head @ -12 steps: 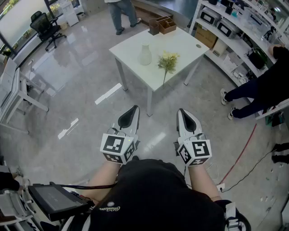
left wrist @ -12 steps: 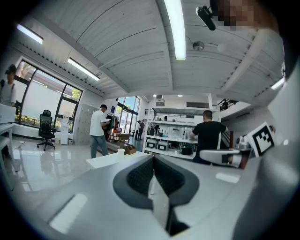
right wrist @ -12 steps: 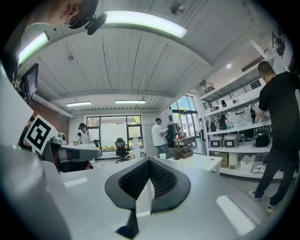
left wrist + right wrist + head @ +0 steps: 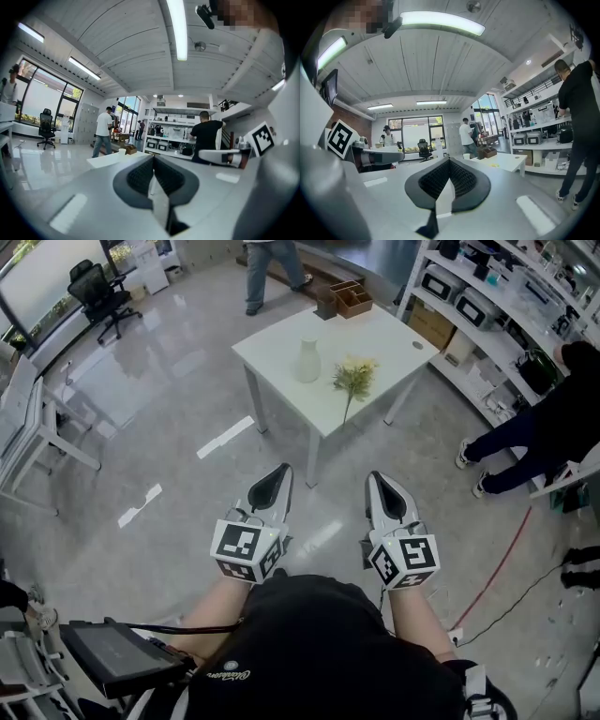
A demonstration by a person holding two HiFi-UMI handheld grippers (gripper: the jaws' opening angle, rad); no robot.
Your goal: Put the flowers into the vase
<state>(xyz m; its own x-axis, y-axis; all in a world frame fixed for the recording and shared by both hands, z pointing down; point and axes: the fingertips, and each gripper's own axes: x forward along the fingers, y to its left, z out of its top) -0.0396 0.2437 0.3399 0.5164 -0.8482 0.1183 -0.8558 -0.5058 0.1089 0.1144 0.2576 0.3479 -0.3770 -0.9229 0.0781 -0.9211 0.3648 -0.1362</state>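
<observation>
A white vase (image 4: 308,361) stands upright on a white table (image 4: 281,348) some way ahead of me. A bunch of yellow flowers (image 4: 354,377) lies on the table right of the vase, its stem pointing at the near edge. My left gripper (image 4: 275,480) and right gripper (image 4: 382,487) hover side by side over the floor, well short of the table, both shut and holding nothing. The left gripper (image 4: 152,174) view shows its pads together, with the vase (image 4: 122,151) small and far off. My right gripper (image 4: 449,177) also has its pads together, the table (image 4: 504,162) beyond.
A wooden box (image 4: 348,298) sits at the table's far corner. A person (image 4: 272,268) walks beyond it, and another person (image 4: 548,423) stands by the shelves (image 4: 487,301) on the right. Left are an office chair (image 4: 98,296) and a desk (image 4: 37,427). A red cable (image 4: 502,559) crosses the floor.
The table sits a little lower and further right in the head view. The person beyond it has stepped to the right. Both grippers keep their places and stay shut.
</observation>
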